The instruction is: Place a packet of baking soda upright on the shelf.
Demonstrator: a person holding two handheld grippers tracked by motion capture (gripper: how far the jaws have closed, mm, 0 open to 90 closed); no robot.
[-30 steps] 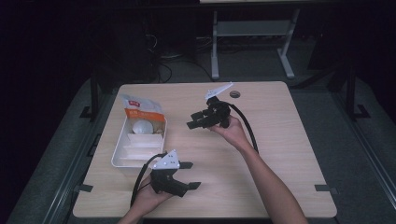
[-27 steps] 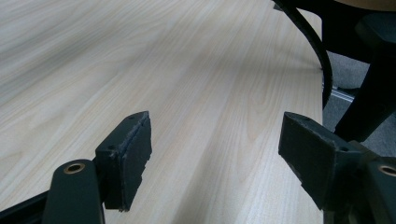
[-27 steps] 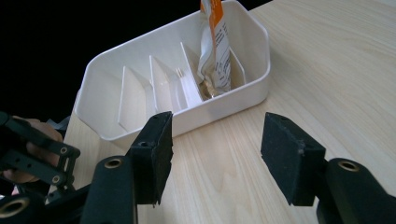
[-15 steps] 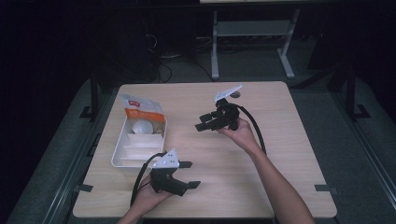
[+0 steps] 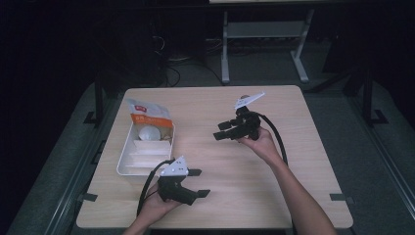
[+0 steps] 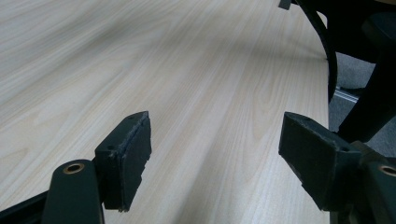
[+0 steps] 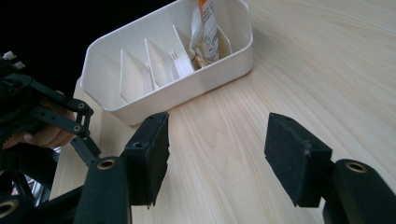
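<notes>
I watched the table [image 5: 293, 171] lie bare under both claws while my right gripper [image 5: 230, 130], jaws apart and empty, drew back from the white tray [image 5: 128, 164] toward centre, my left gripper [image 5: 193, 182] waiting gaping just right of it, the pouch [image 5: 147, 113] already binned.

A light wood-grain table [image 5: 293, 127] is lying under both hand-held grippers. A white divided tray [image 5: 128, 161] is sitting on it just to the left of the left hand-held gripper [image 5: 195, 182] and well to the left of the right hand-held gripper [image 5: 221, 131]. In the right gripper view the tray [image 7: 154, 88] is showing thin upright partitions beyond the jaws. An orange-and-white pouch [image 5: 145, 113] is leaning in the tray's far end, with a white round object [image 5: 147, 133] just in front of it. A grey metal frame [image 5: 264, 34] is standing on the dark floor beyond the table, with cables [image 5: 173, 61] lying nearby.
</notes>
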